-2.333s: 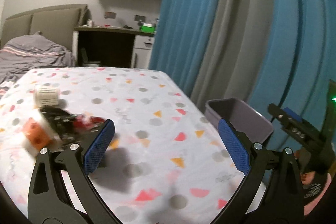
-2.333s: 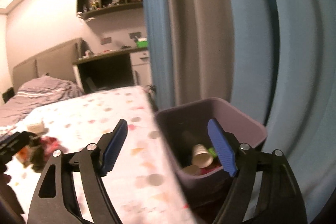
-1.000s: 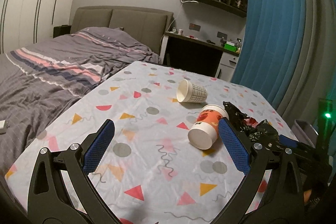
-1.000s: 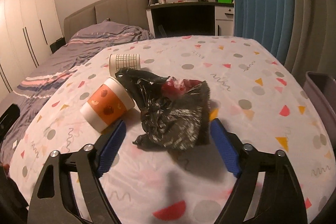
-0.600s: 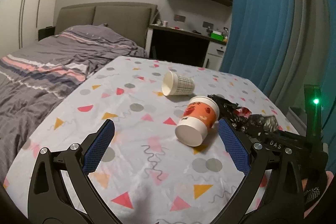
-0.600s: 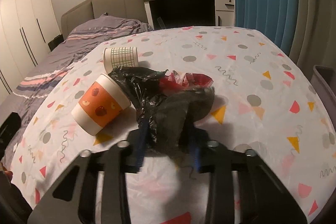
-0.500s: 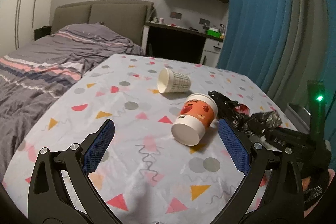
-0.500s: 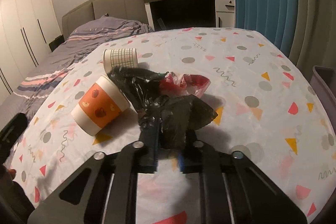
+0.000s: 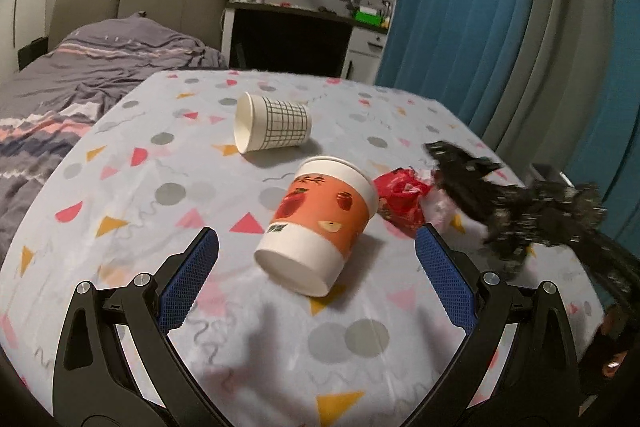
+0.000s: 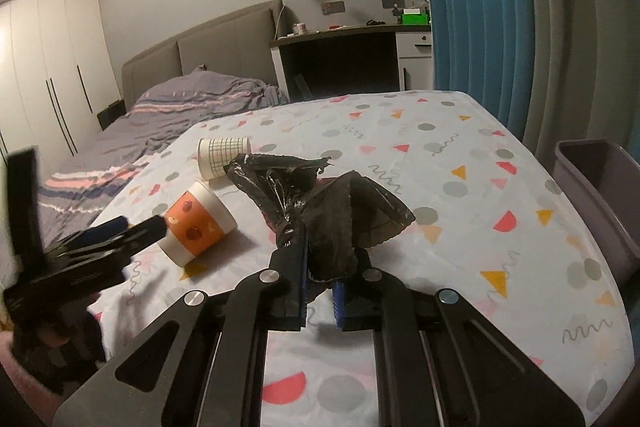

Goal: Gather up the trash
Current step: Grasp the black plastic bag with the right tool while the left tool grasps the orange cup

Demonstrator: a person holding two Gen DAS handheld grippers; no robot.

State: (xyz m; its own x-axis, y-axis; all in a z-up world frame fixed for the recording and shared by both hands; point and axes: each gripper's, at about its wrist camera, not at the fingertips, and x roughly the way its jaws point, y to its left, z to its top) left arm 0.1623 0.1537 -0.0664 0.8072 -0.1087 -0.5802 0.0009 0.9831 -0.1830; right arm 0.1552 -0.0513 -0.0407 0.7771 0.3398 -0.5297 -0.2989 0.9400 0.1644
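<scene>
My right gripper [image 10: 320,287] is shut on a crumpled black plastic bag [image 10: 320,203] and holds it lifted above the patterned table; the bag also shows in the left wrist view [image 9: 520,207]. My left gripper [image 9: 316,275] is open and empty, its pads either side of an orange and white paper cup [image 9: 320,223] lying on its side. The cup also shows in the right wrist view [image 10: 196,223]. A red wrapper [image 9: 400,195] lies just right of the cup. A white grid-pattern cup [image 9: 272,127] lies on its side farther back.
A grey-purple bin [image 10: 600,191] stands off the table's right edge. The table has a white cloth with coloured shapes [image 9: 160,187]. A bed [image 9: 80,87] lies to the left, a desk [image 9: 296,35] behind, blue curtains [image 9: 500,27] at the right.
My right gripper has closed on the black bag and lifted it off the table, uncovering the red wrapper. My left gripper has moved closer to the orange cup.
</scene>
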